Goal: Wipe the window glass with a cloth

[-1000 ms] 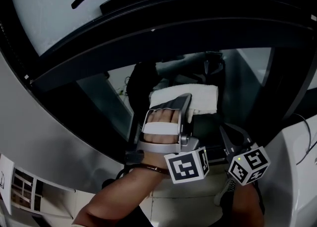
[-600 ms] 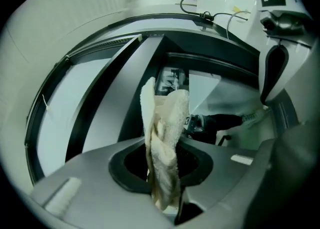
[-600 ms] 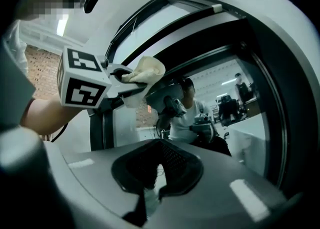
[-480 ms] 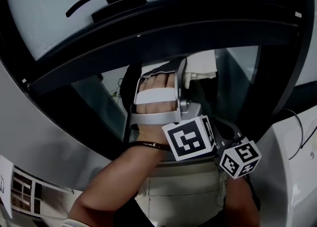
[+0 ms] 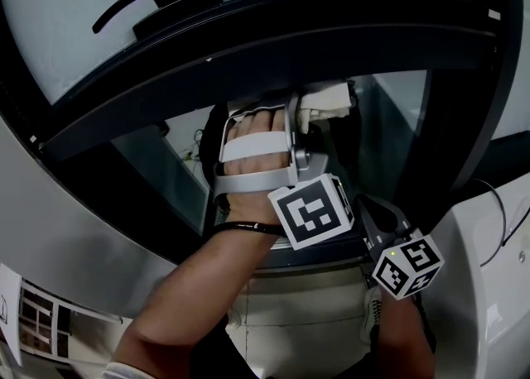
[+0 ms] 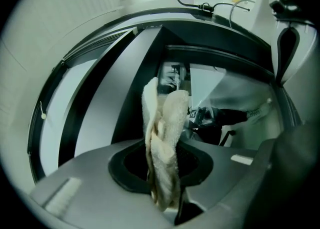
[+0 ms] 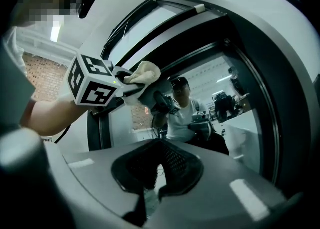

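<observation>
The white cloth (image 5: 327, 98) is pressed against the top of the lower window glass (image 5: 157, 162), just under the black frame bar (image 5: 290, 38). My left gripper (image 5: 310, 111) is shut on it, with a hand in its grip. In the left gripper view the cloth (image 6: 162, 138) hangs folded between the jaws, in front of the glass (image 6: 215, 83). My right gripper (image 5: 373, 216) stays low at the right, apart from the cloth, its jaws together with nothing in them (image 7: 150, 193). The right gripper view shows the cloth (image 7: 145, 73) and the glass (image 7: 235, 108).
A black window handle (image 5: 124, 5) sits on the upper sash at the left. The dark side frame (image 5: 460, 104) stands close on the right, with a white sill (image 5: 489, 286) below it. The glass mirrors a person with the grippers (image 7: 182, 108).
My left gripper has carried the cloth up the glass, from mid-pane to just under the frame bar. The right gripper has stayed low at the right.
</observation>
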The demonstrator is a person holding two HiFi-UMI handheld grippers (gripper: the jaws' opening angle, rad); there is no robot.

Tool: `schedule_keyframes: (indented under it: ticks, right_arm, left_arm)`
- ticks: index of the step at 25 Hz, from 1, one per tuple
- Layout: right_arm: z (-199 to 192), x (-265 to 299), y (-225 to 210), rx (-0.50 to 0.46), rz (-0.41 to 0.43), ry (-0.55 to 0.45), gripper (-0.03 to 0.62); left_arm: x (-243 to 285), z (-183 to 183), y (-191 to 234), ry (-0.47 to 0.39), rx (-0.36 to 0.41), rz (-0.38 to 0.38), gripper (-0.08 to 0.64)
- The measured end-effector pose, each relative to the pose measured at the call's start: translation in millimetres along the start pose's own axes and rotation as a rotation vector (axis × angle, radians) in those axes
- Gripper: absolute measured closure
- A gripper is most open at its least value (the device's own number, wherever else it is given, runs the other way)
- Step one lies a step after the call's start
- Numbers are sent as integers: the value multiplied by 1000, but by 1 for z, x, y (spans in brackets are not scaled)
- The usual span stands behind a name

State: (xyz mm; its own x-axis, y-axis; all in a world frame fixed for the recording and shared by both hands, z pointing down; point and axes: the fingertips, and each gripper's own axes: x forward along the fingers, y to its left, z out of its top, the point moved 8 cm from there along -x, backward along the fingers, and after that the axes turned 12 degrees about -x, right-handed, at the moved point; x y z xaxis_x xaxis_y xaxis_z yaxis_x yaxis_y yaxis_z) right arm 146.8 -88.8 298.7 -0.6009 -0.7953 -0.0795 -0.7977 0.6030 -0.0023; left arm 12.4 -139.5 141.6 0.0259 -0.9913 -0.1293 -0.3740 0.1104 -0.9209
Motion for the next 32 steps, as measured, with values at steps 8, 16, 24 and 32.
schedule_keyframes:
  ticks: [8,16,24,32]
  right_arm:
    - [-4,-3,-7,8,-5,12,591]
    - [-9,-7,-8,5,0,34,591]
    - [-12,-4,-3,0,16,52,591]
    - [-15,-5,-7,5,11,62,591]
  left_arm:
    - [9,1,-11,15,13,8,454]
    - [10,0,-20,13,16,23,454]
    - [5,-10,-45,12,43,-6,454]
    - [3,-15,-63,12,29,-11,454]
